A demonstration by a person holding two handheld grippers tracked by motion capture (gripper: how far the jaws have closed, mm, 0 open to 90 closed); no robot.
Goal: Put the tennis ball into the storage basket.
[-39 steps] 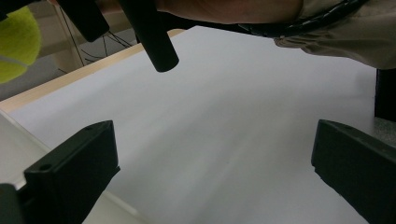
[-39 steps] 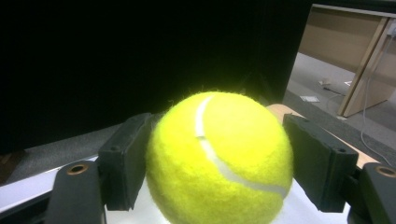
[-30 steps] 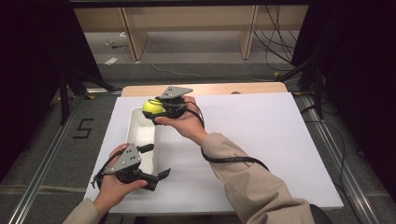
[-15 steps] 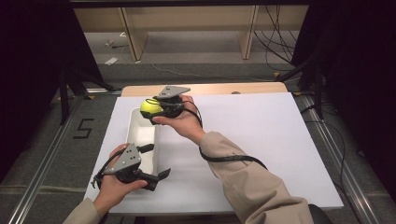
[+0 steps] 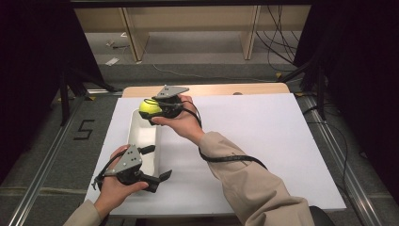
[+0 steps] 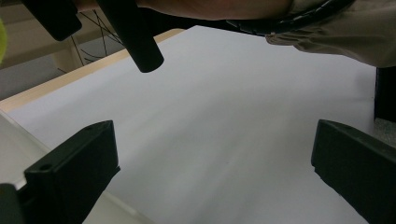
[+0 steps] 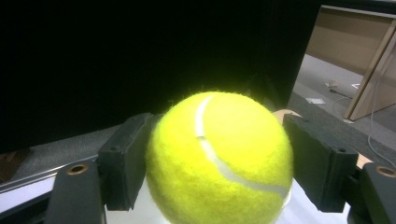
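Observation:
A yellow-green tennis ball (image 5: pixel 149 108) (image 7: pixel 219 158) is held in the air over the far end of a long white tray (image 5: pixel 143 136). My right gripper (image 5: pixel 148 111) (image 7: pixel 222 144) is shut on the ball, one black pad pressing each side. My left gripper (image 5: pixel 159 162) (image 6: pixel 215 154) rests near the tray's front end, by its right rim. It is open, with only bare table between its jaws. In the left gripper view, the tray's rim (image 6: pixel 14 140) shows at the lower left and the person's right sleeve (image 6: pixel 327 32) crosses the top.
The white tabletop (image 5: pixel 263 141) stretches wide to the right of the tray. A wooden strip (image 5: pixel 211 88) runs along the far edge. Dark floor with metal rails (image 5: pixel 42 174) lies left of the table, and cables (image 5: pixel 282 42) trail behind it.

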